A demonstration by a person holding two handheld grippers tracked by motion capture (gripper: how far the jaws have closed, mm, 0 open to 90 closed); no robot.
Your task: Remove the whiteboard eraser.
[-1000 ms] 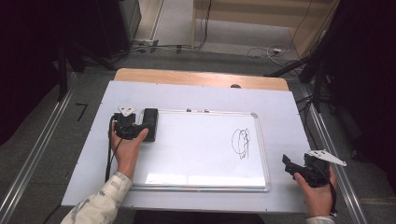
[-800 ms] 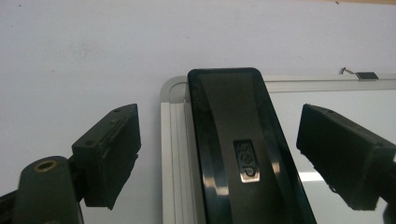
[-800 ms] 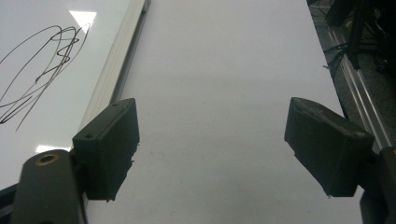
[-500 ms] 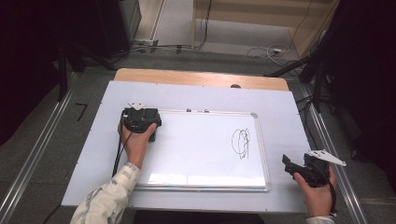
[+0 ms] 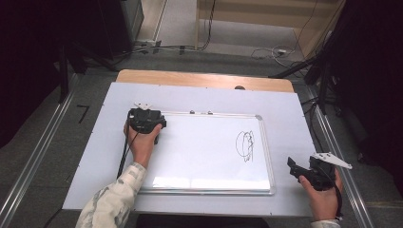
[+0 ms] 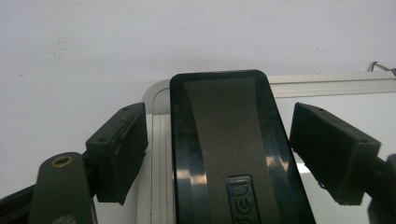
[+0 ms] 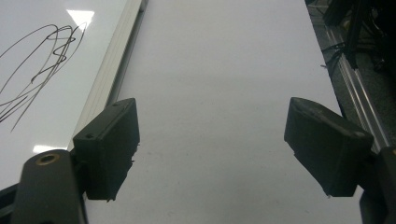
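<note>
My left gripper (image 6: 219, 154) straddles the black rectangular felt-topped eraser (image 6: 229, 149) lying at the near-left corner of the aluminium-framed whiteboard (image 5: 209, 156); its jaws have just been closing but don't yet pinch it. The black scribble (image 5: 246, 145) remains unwiped, and my right gripper (image 7: 215, 149) waits open over the white table (image 7: 224, 60).

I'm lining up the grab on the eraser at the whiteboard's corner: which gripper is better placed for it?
Left. The left gripper already straddles the black eraser, its jaws closing in with gaps on both sides. The right gripper sits open over bare table, beyond the whiteboard's far edge.
</note>
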